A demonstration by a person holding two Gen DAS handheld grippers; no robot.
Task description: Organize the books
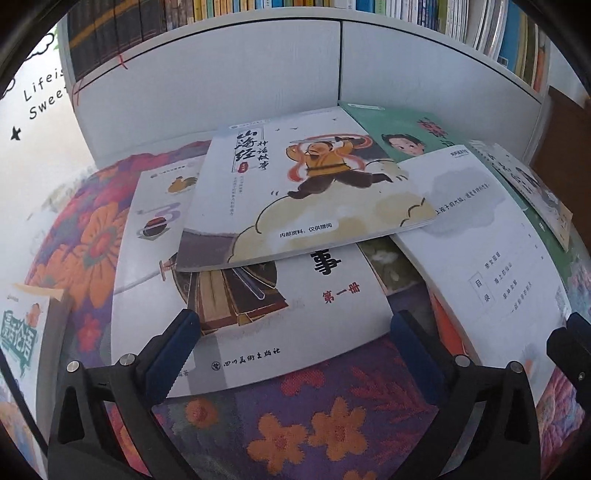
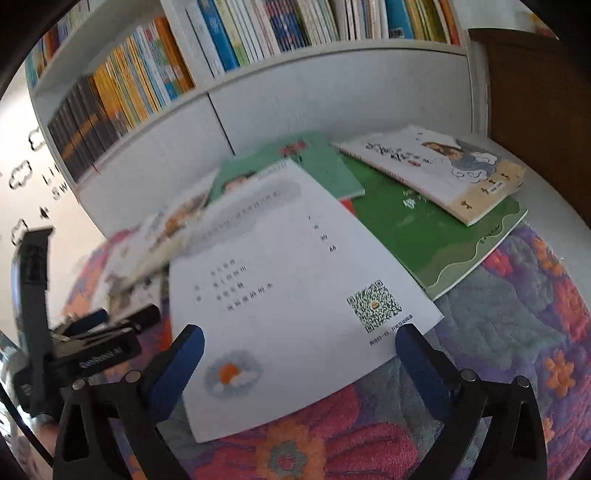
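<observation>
Both my grippers gape wide and hold nothing: the left gripper [image 1: 291, 347] over a white book [image 1: 258, 332], the right gripper [image 2: 299, 362] over a back-cover book [image 2: 295, 280]. Loose books sprawl on the flowered cloth [image 1: 295, 424] below the bookshelf [image 2: 258, 77]. I judge I'm choosing one; next I must close on an edge.

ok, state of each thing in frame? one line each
left gripper: open, empty
right gripper: open, empty
warrior-cover book: closed, flat, topmost on the pile
white book with QR code: closed, flat, overlapping other books
dark green book: closed, flat, under a pale book
shelf books: upright, spines out
</observation>
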